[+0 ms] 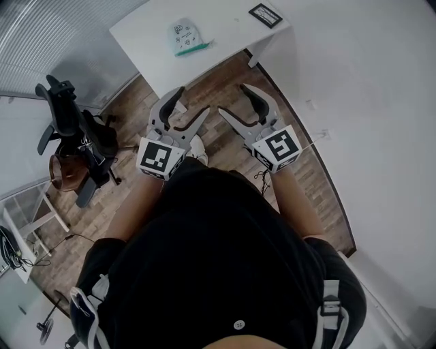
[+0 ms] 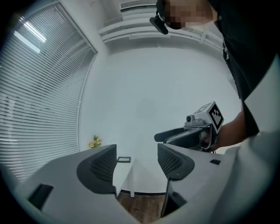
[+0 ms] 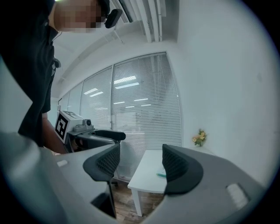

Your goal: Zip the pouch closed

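The pouch (image 1: 184, 37), flat and pale with a teal zip edge, is lying on the smooth white table (image 1: 228, 31) at the far side, well apart from both tools. The left gripper (image 1: 189, 108) and right gripper (image 1: 233, 101) are hovering side by side over the brown plank floor (image 1: 225, 82), their ribbed dark fingers (image 2: 98, 168) standing wide with nothing between. A black office chair (image 1: 71, 129) is sitting at the left near slatted blinds (image 1: 54, 41).

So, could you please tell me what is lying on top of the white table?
A pale green pouch and a small black-framed card lie on the table. Whatever is inside or beneath the pouch is covered.
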Available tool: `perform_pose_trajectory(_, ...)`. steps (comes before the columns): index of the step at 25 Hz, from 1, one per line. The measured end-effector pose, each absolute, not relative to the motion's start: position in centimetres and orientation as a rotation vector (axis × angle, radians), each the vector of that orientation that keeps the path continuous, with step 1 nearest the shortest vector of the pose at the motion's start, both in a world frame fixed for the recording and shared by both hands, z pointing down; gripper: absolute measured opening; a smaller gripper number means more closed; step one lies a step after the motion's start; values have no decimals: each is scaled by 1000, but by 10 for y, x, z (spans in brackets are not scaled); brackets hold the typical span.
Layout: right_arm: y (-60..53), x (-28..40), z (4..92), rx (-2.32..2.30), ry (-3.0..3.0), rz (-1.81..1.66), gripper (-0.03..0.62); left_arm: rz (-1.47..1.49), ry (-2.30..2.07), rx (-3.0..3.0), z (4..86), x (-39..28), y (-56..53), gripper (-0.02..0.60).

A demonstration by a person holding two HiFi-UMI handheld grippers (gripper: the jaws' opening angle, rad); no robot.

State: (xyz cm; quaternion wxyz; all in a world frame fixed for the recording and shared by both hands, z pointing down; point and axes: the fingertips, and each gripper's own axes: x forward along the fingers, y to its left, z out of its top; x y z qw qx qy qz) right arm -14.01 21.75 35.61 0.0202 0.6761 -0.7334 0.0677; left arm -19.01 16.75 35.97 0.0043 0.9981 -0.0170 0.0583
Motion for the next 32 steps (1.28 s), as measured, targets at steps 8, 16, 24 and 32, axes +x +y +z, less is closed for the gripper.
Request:
perform_pose_trajectory(8,149,-117,361,2095,-2251,241,304,184,-9,3111,364,-164,102,298)
perform_pose_trajectory(16,106,-89,368,2137,-2203,288,304,190,69,3077,375,-135,63,298)
perform_pose_trajectory(24,81,-35,386,2096,-2232,320,304,236,-9,3060,394,-94,35,295)
perform_pose_trajectory(32,63,33,386,1924,-2368,296,304,282,-203,3051,393,-25,30,283)
